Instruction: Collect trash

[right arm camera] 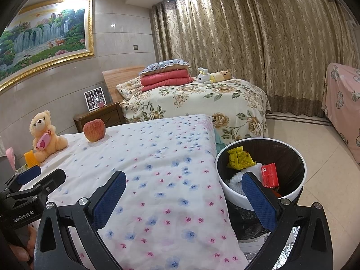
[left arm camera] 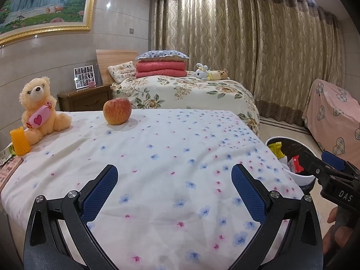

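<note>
While both grippers hang over the flowered sheet of the near bed (left arm camera: 171, 148), the only writing that reads cleanly sits on the tools themselves: "DAS" in white on the black body of the right gripper (right arm camera: 184, 185) as the left wrist view catches it at the right edge, and "GenRobot.AI" on the body of the left gripper (left arm camera: 174, 176) as it shows at the lower left of the right wrist view. Print on the paper scraps (left arm camera: 7, 164) at the sheet's left edge is too small to read, and so is the black lettering on the yellow wrapper (right arm camera: 239, 158) in the trash bin (right arm camera: 234, 198).

Each gripper stands wide, blue pads far apart, with nothing between them. The bin, white-rimmed with a black liner, sits on the floor just beside the right side of the bed; in the right wrist view it lies close ahead, and the right finger crosses in front of its rim. Inside it lie the yellow wrapper, a red packet (right arm camera: 270, 175) and some white foam netting (right arm camera: 236, 180).

Trash on the bed lies well apart from the left gripper, off to its far left: an orange foam sleeve (left arm camera: 19, 142) standing upright beside the teddy bear (left arm camera: 39, 108), with the paper scraps just in front of it. A red apple (left arm camera: 117, 111) rests farther back on the sheet, to the right of the bear
</note>
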